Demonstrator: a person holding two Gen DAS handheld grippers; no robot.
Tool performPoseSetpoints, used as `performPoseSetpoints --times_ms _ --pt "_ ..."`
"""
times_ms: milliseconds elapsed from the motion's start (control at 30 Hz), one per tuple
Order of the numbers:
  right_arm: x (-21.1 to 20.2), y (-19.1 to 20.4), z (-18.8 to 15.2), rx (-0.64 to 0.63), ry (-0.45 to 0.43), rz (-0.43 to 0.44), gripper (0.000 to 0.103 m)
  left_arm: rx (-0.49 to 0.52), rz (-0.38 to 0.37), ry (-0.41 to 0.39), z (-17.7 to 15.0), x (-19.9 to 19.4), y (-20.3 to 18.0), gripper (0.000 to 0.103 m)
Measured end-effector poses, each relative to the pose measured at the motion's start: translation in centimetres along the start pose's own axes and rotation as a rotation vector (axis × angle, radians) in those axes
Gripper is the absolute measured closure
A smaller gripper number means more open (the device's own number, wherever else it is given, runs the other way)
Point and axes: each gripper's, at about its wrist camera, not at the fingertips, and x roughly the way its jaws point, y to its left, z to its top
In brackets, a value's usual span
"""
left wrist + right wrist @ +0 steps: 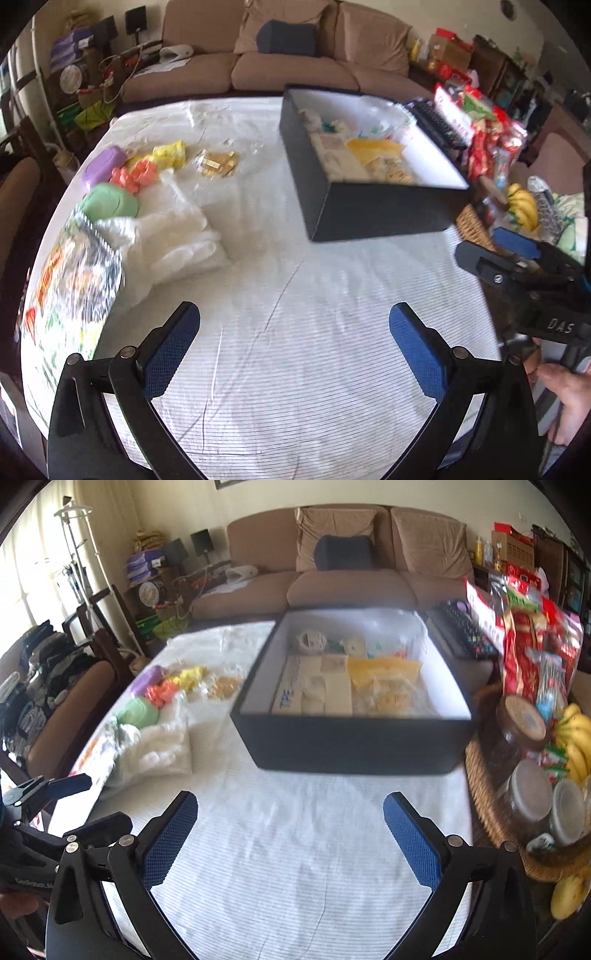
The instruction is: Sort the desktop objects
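- While both tools hover over the bare near part of the counter, neither grips anything: the left tool has its jaws spread wide and empty, and the right tool is just as wide, with only cloth between its pads.
- Far and slightly right sits the box, dark-walled, already holding flat packets and small items.
- Unsorted things lie in a cluster at the left: a white bag nearest, then a green lump, orange pieces, a purple bar, yellow pieces and gold wrappers farther back.
- A shiny printed pack lies at the near left edge, blurred.
- Judging by the layout, the left tool is the nearer one to this cluster; the pile lies ahead and to its left, well apart from its pads.
- The purple bar's long axis runs slantwise, near-left to far-right, so a grasp would likely need to cross it.
- Any carry then goes rightward to the box.
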Motion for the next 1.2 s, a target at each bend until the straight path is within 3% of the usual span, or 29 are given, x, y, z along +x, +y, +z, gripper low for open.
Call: performPoseSetpoints --times_ms 200,500,733,1000,1200 --pt "3.9 -1.2 -4.2 0.05 0.036 -0.036 0.0 -0.076 0.023 0.009 -3.8 4.3 1.0 0.0" --pt "9.1 -2.8 -8.4 0.068 0.087 -0.075 0.0 -0.079 0.087 0.028 -5.4 9.6 2.0 0.0" --pt "10.8 -3.9 -8.6 0.037 0.089 -0.125 0.0 -0.062 0.088 0.025 -5.2 11.8 1.3 0.0" --pt "11.0 -5.8 -8.7 0.037 0.071 -0.163 0.0 -0.012 0.093 0.011 -4.3 13.6 -2.3 0.0" --pt "10.6 -6.5 -9.1 0.044 0.058 -0.186 0.0 -0.013 0.138 -0.001 -4.3 14.6 -2.9 0.0"
